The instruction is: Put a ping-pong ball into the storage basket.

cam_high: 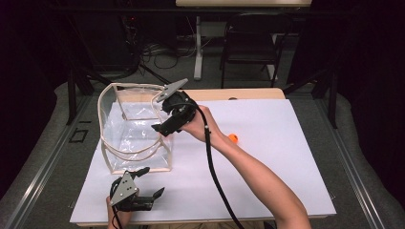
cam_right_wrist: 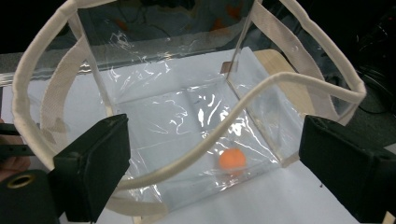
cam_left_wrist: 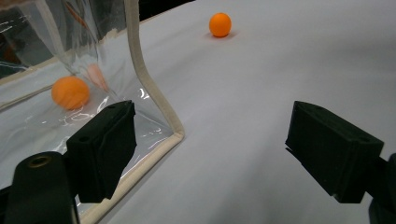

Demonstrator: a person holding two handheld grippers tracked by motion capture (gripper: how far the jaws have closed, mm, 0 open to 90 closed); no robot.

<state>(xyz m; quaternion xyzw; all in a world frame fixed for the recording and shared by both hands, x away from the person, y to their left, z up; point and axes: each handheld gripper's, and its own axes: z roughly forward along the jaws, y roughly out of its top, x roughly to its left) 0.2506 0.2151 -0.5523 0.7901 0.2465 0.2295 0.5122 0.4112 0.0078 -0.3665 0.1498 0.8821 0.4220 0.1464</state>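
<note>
Overhead light falls brightly on the white bench [cam_high: 267, 143]; beyond it the room is dim. Glare streaks the clear bag [cam_right_wrist: 187, 107]. Near the bag, the ball [cam_left_wrist: 70, 92] and close tool edges are blurred.

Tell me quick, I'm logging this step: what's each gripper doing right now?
Left gripper: open, holding nothing, beside the clear bag.
Right gripper: open, holding nothing, over the clear bag with an orange ball inside.
</note>
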